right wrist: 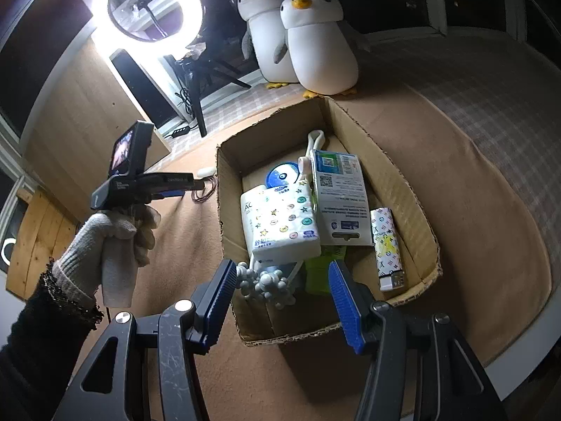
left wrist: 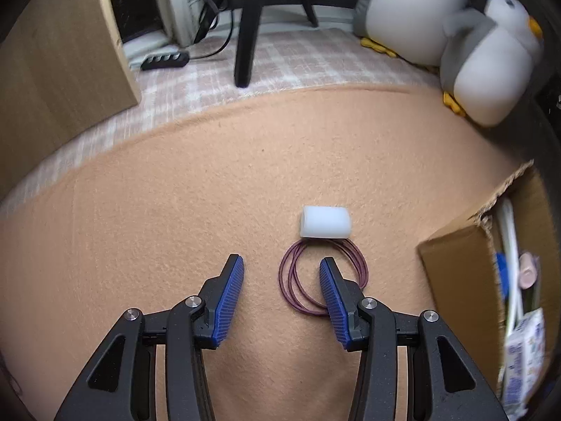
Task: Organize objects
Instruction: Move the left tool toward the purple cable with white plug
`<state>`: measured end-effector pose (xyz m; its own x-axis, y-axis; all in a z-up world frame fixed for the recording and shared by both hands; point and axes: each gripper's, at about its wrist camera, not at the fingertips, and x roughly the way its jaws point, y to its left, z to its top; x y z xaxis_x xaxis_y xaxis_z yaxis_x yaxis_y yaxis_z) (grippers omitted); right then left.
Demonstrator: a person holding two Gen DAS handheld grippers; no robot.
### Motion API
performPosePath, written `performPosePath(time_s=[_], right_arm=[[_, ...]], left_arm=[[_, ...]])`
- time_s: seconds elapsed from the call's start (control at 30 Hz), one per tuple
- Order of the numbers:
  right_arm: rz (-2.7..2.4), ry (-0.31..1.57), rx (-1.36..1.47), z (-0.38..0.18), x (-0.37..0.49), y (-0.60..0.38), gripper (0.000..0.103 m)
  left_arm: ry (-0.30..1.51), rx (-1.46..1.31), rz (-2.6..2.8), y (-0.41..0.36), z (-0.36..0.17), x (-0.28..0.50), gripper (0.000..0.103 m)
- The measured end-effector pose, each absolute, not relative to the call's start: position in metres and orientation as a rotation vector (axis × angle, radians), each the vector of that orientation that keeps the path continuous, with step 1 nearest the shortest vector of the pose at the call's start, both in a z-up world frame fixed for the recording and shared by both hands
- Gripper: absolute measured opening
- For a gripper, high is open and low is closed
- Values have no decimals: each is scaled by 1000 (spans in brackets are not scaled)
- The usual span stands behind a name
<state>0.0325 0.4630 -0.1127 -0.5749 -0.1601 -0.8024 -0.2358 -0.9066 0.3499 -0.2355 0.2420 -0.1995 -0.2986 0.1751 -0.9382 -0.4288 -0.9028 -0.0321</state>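
A white cylinder-shaped block (left wrist: 325,223) lies on the tan felt mat (left wrist: 175,193), touching a coil of dark red cord (left wrist: 301,287) just in front of it. My left gripper (left wrist: 281,263) is open and empty, low over the mat; its right finger (left wrist: 331,291) lies over the coil. The cardboard box (right wrist: 396,161) holds several items: a star-patterned tissue pack (right wrist: 285,224), a white package (right wrist: 342,189), a lighter-like box (right wrist: 385,242) and a grey knobbly toy (right wrist: 266,284). My right gripper (right wrist: 280,266) is open and empty above the box's near end.
Two plush penguins (right wrist: 308,31) sit behind the box. A ring light (right wrist: 147,7) on a black tripod (left wrist: 245,35), a power strip (left wrist: 164,60) and a wooden panel (left wrist: 63,52) stand beyond the mat. The box edge (left wrist: 455,273) lies to the right of my left gripper.
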Motion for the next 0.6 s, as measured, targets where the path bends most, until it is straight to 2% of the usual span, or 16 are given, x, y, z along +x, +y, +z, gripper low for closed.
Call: performPosePath(time_s=[0.23, 0.6], right_arm=[[2677, 661, -1444, -110, 31, 454, 51], [2744, 619, -1503, -106, 13, 418, 51]], left_arm=[[360, -1563, 2229, 235, -201, -229, 51], [352, -1539, 2227, 173, -203, -192, 51]])
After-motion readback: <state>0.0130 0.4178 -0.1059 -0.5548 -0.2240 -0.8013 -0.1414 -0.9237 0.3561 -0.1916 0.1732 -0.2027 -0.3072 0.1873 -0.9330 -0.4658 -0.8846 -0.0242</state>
